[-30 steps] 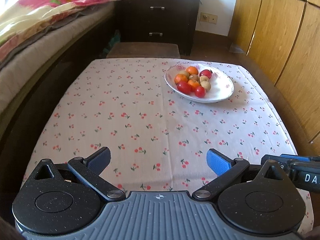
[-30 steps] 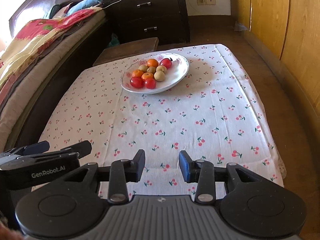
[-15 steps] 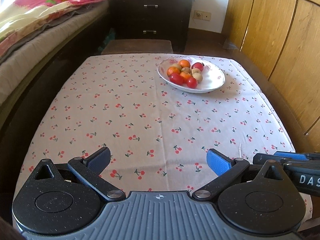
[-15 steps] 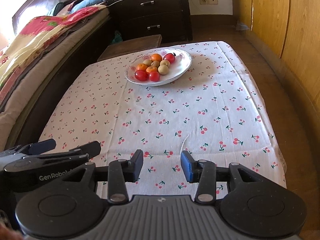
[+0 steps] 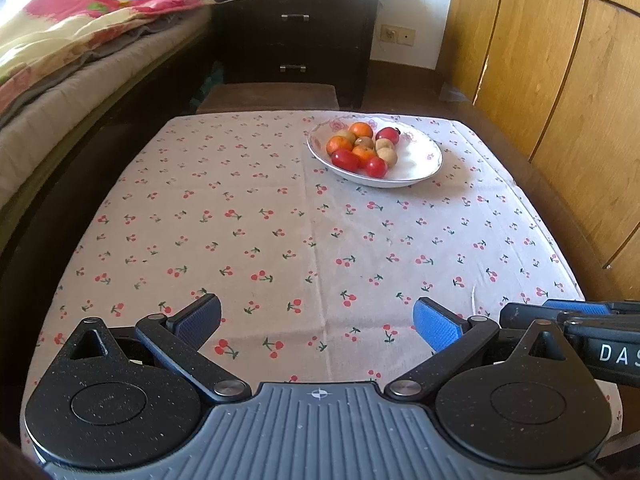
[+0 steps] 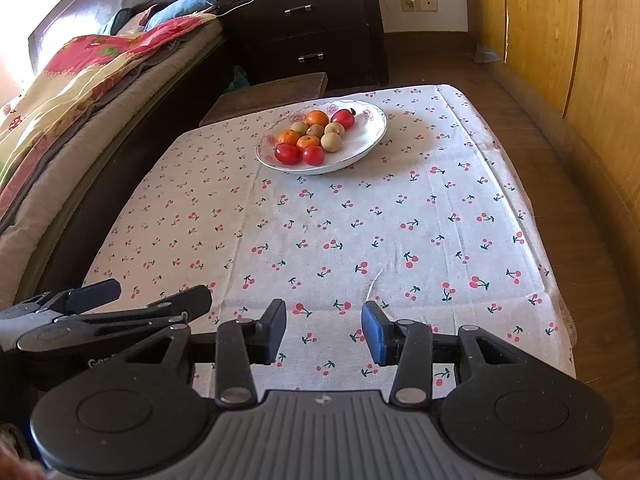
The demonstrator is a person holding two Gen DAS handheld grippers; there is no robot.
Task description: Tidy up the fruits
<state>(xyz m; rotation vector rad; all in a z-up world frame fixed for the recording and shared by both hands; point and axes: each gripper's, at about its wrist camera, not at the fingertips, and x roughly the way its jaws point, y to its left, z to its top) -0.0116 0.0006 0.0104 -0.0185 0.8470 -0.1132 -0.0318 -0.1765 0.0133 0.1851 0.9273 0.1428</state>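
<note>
Fruits (image 5: pixel 362 150) lie in a plate (image 5: pixel 416 168) on the table's (image 5: pixel 240 240) far side.

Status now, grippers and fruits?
Left gripper open, empty. Right gripper open, empty. Fruits all in plate. Cloth between is bare.

White cherry-print tablecloth (image 5: pixel 280 220); red, orange, tan fruits (image 5: pixel 362 148) in white bowl (image 5: pixel 420 160)

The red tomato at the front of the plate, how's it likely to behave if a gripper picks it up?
The red tomato looks round and glossy, so it may slip between flat pads. It sits against other fruit on the sloping white plate, so a nudge could probably roll it. Its skin looks thin, so a hard squeeze might bruise it.
</note>
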